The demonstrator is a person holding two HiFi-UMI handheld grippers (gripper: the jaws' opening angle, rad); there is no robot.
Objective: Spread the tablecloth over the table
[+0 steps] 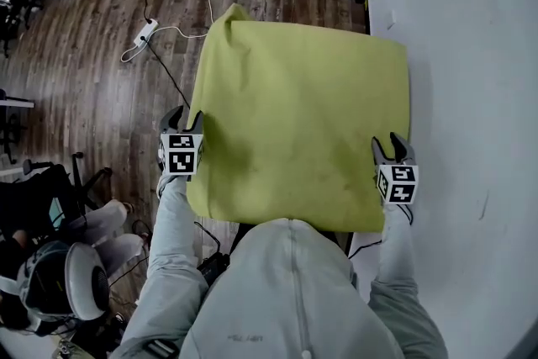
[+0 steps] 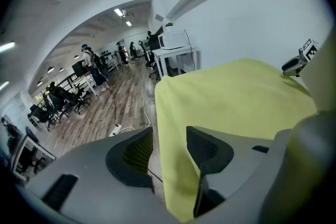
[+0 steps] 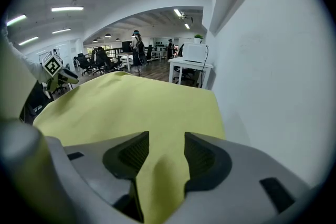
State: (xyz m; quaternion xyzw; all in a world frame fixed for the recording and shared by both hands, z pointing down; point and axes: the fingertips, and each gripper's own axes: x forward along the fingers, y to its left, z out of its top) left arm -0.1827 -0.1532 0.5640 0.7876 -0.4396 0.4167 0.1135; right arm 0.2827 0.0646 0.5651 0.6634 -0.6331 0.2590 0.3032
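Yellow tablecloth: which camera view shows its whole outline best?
The head view: it looks down on the yellow tablecloth and shows nearly its whole outline. The left gripper view shows mainly its left edge, the right gripper view its foreshortened top; in each, cloth runs between the jaws.

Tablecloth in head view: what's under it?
The tablecloth hides whatever is beneath it: no tabletop or legs show. Only wood floor appears past its left and far edges, and a black cable runs across the floor and in under its left edge.
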